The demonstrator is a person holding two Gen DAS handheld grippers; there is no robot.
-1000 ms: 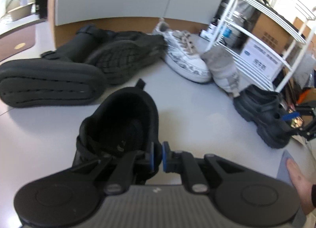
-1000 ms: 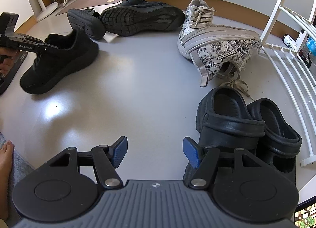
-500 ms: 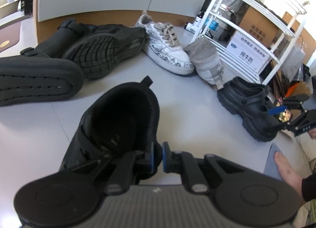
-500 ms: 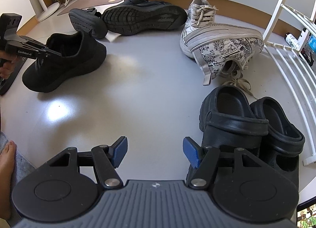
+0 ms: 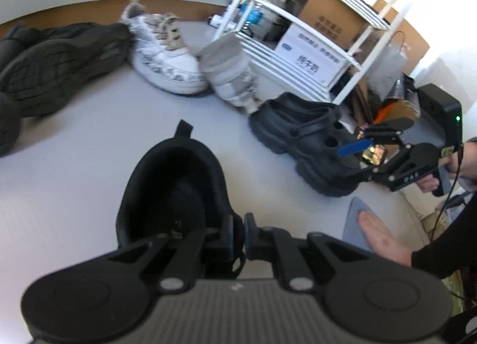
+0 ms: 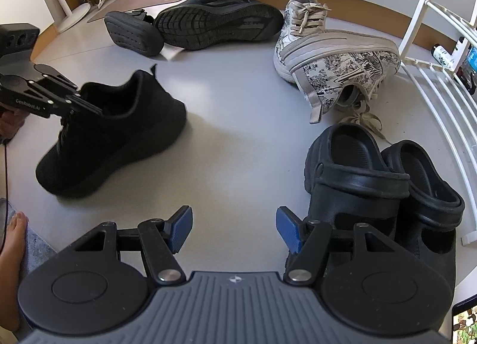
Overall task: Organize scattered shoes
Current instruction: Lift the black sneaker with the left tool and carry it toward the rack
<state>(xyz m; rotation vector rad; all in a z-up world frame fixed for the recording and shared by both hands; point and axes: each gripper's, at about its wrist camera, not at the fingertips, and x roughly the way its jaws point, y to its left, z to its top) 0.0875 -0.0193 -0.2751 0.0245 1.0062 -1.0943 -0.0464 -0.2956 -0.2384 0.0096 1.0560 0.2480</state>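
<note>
Gripping black sneaker (image 6: pixel 113 135) by collar, left gripper (image 5: pixel 237 232) holds it off floor, heel end away from gripper. Right gripper (image 6: pixel 234 229) gapes empty, nearer clog pair (image 6: pixel 381 183) by rack (image 6: pixel 441 99).

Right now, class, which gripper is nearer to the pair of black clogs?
Right. The right gripper hovers open just beside the black clogs, while the left gripper is across the floor, shut on the black sneaker.
</note>
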